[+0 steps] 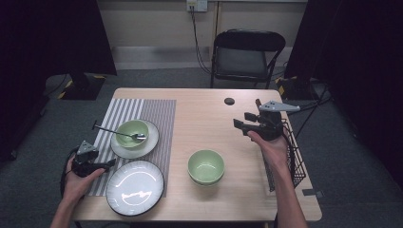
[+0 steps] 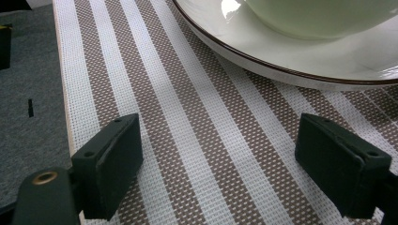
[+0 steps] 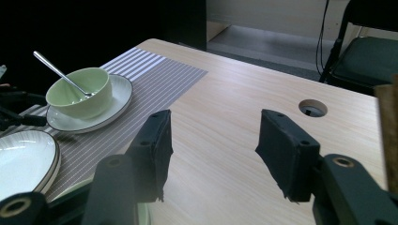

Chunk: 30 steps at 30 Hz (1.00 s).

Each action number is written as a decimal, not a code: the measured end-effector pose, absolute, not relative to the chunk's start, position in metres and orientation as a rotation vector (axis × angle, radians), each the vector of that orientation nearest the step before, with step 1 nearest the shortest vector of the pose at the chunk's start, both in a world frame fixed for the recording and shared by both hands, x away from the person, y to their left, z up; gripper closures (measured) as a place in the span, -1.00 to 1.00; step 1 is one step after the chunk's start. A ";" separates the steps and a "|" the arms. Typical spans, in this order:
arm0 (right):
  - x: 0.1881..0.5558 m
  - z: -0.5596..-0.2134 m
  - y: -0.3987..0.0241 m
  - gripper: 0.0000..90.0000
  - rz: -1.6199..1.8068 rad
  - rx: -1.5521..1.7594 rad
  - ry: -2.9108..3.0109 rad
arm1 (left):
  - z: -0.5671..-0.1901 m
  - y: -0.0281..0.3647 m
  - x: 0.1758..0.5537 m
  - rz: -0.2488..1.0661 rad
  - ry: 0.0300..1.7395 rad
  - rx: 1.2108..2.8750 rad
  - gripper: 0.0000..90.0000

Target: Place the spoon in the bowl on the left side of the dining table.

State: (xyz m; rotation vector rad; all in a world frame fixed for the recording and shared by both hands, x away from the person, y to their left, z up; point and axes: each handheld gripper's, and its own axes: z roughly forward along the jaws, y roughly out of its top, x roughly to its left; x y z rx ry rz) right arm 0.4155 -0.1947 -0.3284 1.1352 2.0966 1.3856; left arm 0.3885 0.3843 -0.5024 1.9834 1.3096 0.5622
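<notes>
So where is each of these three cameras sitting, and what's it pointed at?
High view: above the person's side, looking down on the table; both forearms and tongs show.
Left gripper view: rides the left tongs, low over the striped placemat; two open black jaws show.
Right gripper view: rides the right tongs, facing across the table; open jaws show.
Shared: the green bowl with spoon.

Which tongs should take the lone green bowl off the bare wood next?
Right, probably. The right tongs hang open and empty above the wood beside the lone green bowl. The left tongs sit low on the striped mat, behind the white plate.
</notes>
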 end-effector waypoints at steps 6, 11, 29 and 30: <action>0.414 -0.325 -0.209 0.00 1.367 1.145 2.094 | -0.502 0.384 0.388 0.562 1.310 1.983 -0.67; 0.414 -0.327 -0.223 0.00 1.357 1.177 2.074 | -0.502 0.384 0.389 0.562 1.310 1.984 -0.67; 0.425 -0.341 -0.249 0.06 1.322 1.274 1.995 | -0.502 0.384 0.389 0.563 1.309 1.984 -0.67; 0.426 -0.342 -0.250 0.06 1.333 1.279 1.992 | -0.502 0.384 0.389 0.562 1.310 1.983 -0.67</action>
